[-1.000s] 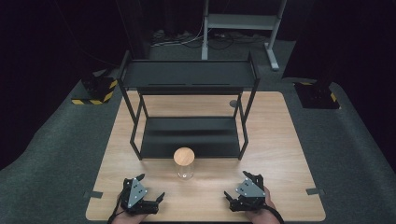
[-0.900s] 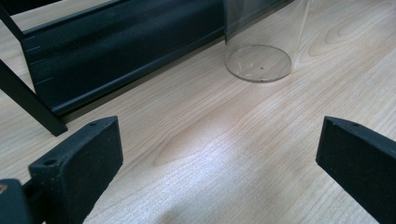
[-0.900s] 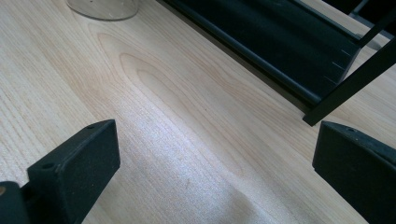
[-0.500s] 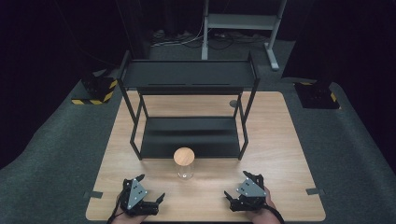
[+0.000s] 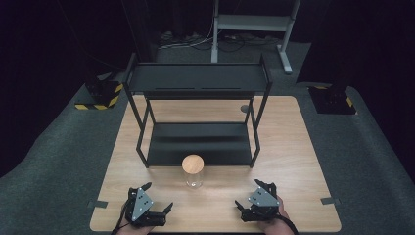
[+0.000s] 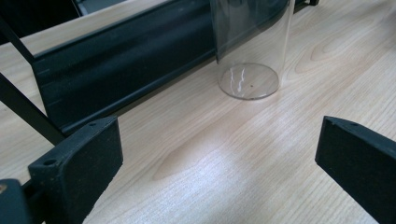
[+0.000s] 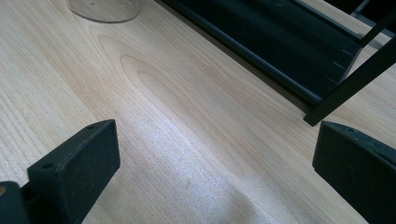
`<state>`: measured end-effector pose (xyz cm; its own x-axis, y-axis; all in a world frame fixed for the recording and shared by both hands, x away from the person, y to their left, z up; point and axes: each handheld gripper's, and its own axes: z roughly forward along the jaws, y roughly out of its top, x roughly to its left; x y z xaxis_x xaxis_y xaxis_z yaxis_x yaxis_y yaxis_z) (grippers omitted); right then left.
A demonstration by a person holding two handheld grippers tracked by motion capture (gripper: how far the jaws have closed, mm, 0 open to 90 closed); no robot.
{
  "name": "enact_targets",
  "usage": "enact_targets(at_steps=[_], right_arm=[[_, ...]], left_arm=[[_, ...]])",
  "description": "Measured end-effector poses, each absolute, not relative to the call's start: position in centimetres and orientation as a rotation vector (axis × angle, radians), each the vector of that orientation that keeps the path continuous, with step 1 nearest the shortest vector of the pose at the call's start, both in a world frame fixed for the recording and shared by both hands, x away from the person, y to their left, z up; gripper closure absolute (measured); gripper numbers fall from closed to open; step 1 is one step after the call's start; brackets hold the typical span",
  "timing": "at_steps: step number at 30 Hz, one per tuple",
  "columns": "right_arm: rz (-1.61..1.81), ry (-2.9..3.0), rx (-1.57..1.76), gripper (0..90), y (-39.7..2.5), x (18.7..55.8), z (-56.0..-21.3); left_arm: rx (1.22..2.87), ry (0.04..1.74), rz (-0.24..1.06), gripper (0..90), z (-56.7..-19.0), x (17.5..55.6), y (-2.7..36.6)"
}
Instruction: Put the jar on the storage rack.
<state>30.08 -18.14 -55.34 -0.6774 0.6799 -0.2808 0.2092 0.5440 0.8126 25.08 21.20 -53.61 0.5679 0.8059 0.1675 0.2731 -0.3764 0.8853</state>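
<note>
Reaching for the glass jar looks like the step in hand, and to do it well one claw should go forward low over the counter and meet the jar at the middle of its clear wall, below the wooden lid, with one jaw on each side. The jar stands just below the centre of the high view, on the bare wood directly in front of the black rack, near its lower shelf but apart from it. It stands upright, so its long axis is vertical and the lid points straight up; a grip from the side is therefore, I think, safer than one from above. The left claw rests at the lower left of the high view and the right claw at the lower right, both near the front edge of the counter and well apart from the jar. Each claw has its jaws spread wide with nothing between them. In the left gripper view the round base of the jar is at the upper middle, so this claw points nearly at it. Closing slowly is wise, because smooth glass may slip or tip against the rack.
</note>
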Motion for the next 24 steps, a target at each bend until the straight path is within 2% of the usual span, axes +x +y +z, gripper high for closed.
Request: enact_targets(at_steps=[24], right_arm=[[1.048,2.201,0.711,0.0,-18.1,30.1,-55.3]], left_arm=[[1.823,0.865,0.697,1.5,-52.3,24.7,21.1]])
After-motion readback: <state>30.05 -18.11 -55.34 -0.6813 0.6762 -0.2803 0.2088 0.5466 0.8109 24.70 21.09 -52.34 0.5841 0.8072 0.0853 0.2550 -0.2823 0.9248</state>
